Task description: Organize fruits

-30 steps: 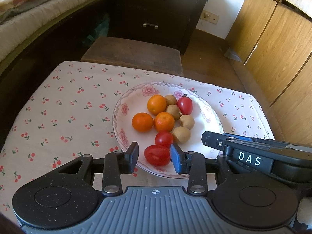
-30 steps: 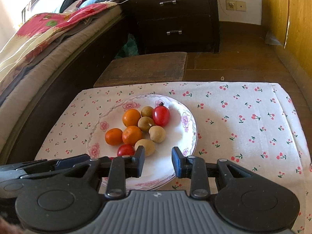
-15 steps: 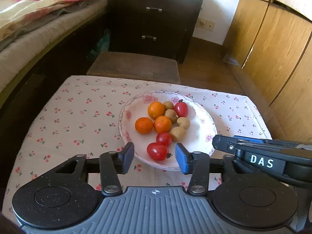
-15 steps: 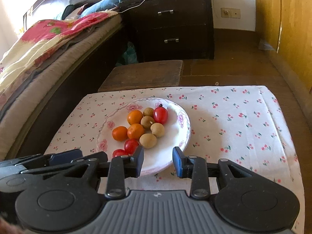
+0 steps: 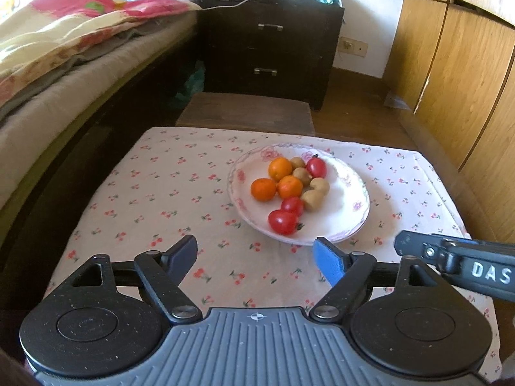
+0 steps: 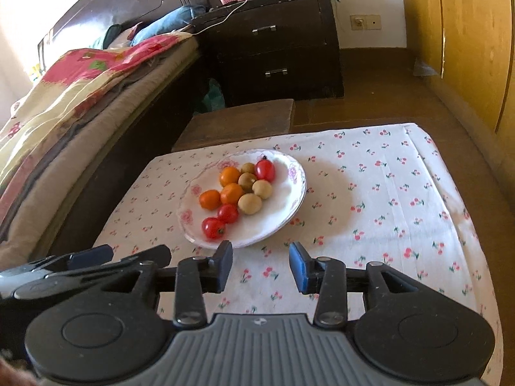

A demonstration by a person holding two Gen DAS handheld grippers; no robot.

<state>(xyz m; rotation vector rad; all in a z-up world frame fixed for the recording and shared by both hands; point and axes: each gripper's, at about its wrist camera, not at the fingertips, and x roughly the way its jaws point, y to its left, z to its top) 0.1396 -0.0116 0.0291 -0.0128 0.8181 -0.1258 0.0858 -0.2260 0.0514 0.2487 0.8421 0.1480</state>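
Observation:
A white flowered plate (image 5: 351, 212) (image 6: 289, 202) sits on a cherry-print tablecloth (image 5: 154, 199) (image 6: 386, 199). It holds three oranges (image 5: 263, 189) (image 6: 209, 199), three red tomatoes (image 5: 282, 222) (image 6: 213, 227) and several brown kiwis (image 5: 313, 200) (image 6: 249, 203), grouped by kind. My left gripper (image 5: 256, 255) hovers in front of the plate, its jaws opening wide with nothing between them. My right gripper (image 6: 260, 265) also hangs near the plate's front edge, jaws opening, empty. Each gripper shows at the edge of the other's view.
A dark wooden stool (image 5: 248, 112) (image 6: 238, 122) stands beyond the table. A bed with a flowered blanket (image 5: 64, 38) (image 6: 80, 83) runs along the left. A dark drawer chest (image 5: 270, 48) (image 6: 283, 48) is at the back, wooden cupboard doors (image 5: 466, 80) on the right.
Both grippers have drawn back and up from the plate. The left jaws, which flanked the front tomato, have spread wide and left it on the plate. The right jaws have widened a little.

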